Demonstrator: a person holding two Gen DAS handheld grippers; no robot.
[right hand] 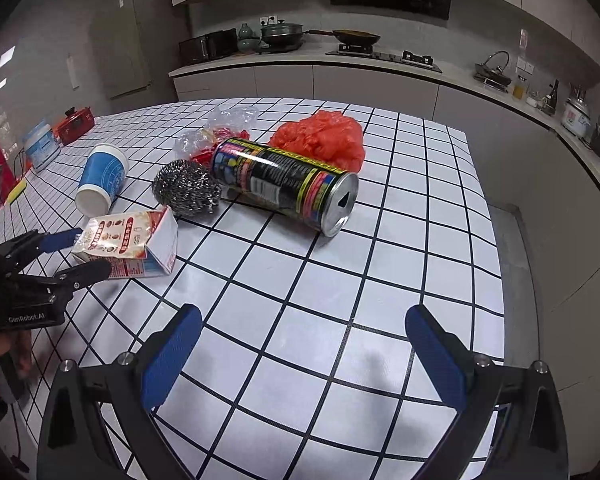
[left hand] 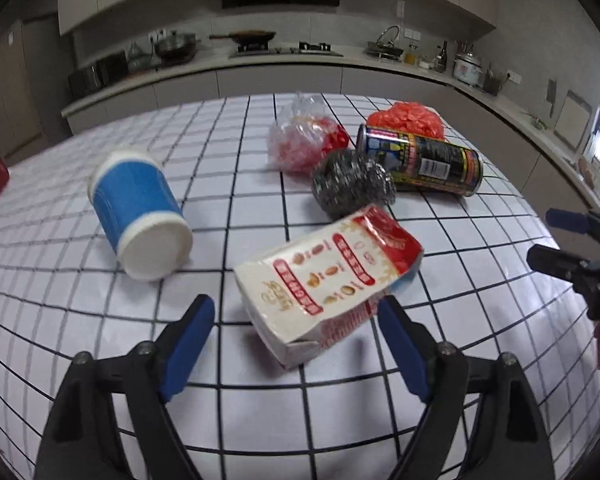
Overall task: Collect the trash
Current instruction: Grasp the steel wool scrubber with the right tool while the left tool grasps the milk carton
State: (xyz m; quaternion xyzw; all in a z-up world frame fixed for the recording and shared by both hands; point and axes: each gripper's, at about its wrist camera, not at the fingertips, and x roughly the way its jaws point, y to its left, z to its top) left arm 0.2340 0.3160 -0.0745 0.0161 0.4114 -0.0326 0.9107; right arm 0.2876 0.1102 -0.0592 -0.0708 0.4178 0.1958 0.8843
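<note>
Checked bench (right hand: pixel 380 280): milk carton (left hand: pixel 324 280), tipped blue cup (left hand: pixel 140 216), steel scourer (left hand: pixel 352 184), drink can (right hand: pixel 288 186), two plastic bags. Left gripper (left hand: pixel 296 320) fingers released, straddling the carton's near end. Right gripper (right hand: pixel 304 332) fingers released, empty.

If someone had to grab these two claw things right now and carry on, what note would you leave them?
Left gripper: open, jaws either side of the carton, not squeezing it.
Right gripper: open, empty, over bare tablecloth.
On the table: blue cup on its side, steel scourer, can on its side, clear bag, orange bag.
Done: nothing lifted yet. Left: all of it; no bin in view.
</note>
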